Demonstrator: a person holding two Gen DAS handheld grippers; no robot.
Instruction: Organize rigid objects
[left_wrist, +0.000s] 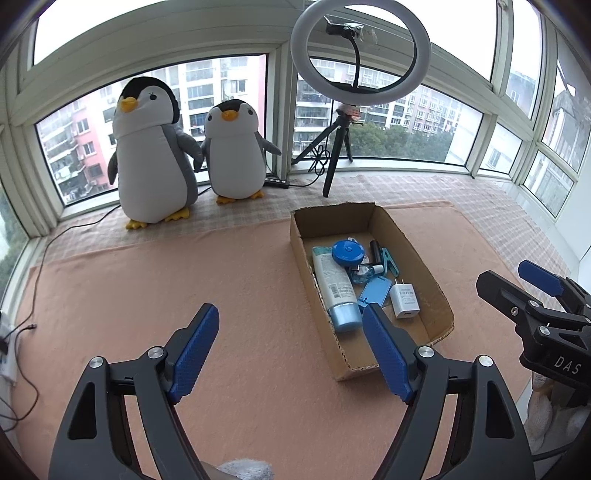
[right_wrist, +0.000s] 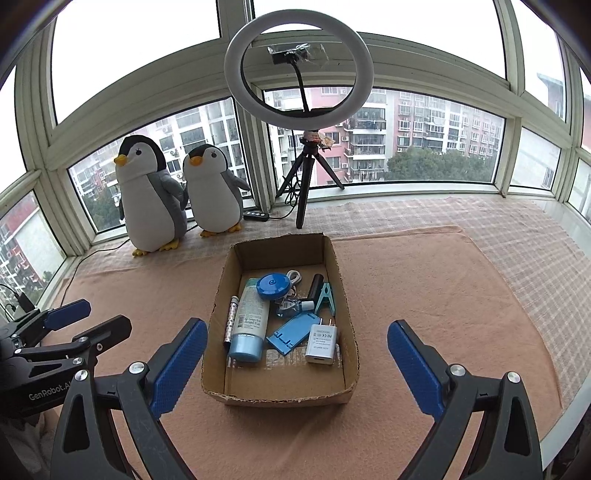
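Note:
An open cardboard box (left_wrist: 419, 243) (right_wrist: 218, 295) lies on a pink cloth. Inside it are a pale blue tube (left_wrist: 334, 280) (right_wrist: 251, 314), a round blue disc (left_wrist: 346, 253) (right_wrist: 273, 286), a white charger (left_wrist: 404, 297) (right_wrist: 323, 341), a blue phone stand (left_wrist: 375, 290) (right_wrist: 291, 330), a teal clip (left_wrist: 388, 260) (right_wrist: 325, 295) and a black cylinder (right_wrist: 316, 288). My left gripper (left_wrist: 290, 310) (right_wrist: 105, 314) hangs open and empty at the box's near left. Over the box's near end my right gripper (right_wrist: 297, 326) (left_wrist: 506, 277) is spread wide, holding nothing.
Two plush penguins (left_wrist: 155, 155) (right_wrist: 151, 192) stand on the checked cloth by the window. A ring light on a tripod (left_wrist: 340, 147) (right_wrist: 304, 184) stands behind the box, with its cable and remote. More cables (left_wrist: 22, 332) lie at the far left edge.

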